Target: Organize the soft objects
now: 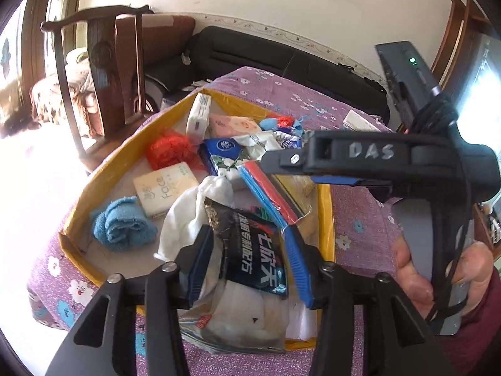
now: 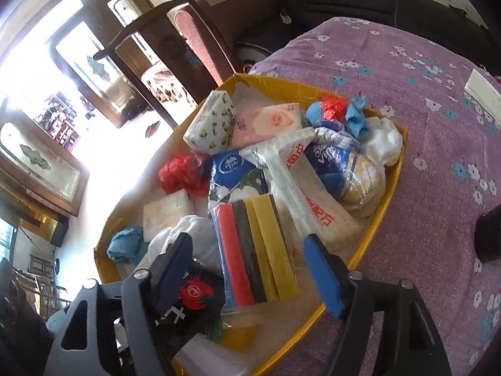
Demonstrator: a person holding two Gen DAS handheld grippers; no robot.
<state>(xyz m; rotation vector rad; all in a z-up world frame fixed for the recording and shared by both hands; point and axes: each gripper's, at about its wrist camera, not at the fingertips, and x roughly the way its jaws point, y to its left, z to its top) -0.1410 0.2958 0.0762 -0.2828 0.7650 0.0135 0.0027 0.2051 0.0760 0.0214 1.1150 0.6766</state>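
Between our left tool's (image 1: 247, 260) parted pads, a black snack packet (image 1: 250, 250) is lying unpinched inside the yellow box (image 1: 103, 169). Our right tool (image 2: 256, 269) is gaping over coloured sponges (image 2: 256, 250). Nearly everything soft is sitting boxed; one white item (image 2: 482, 89) is waiting on the purple surface (image 2: 422, 156).

One yellow box (image 2: 389, 188) holds five tissue packs (image 2: 211, 122), two blue cloths (image 2: 126, 246), two red net balls (image 2: 181, 172) and one sponge pack (image 2: 256, 250).
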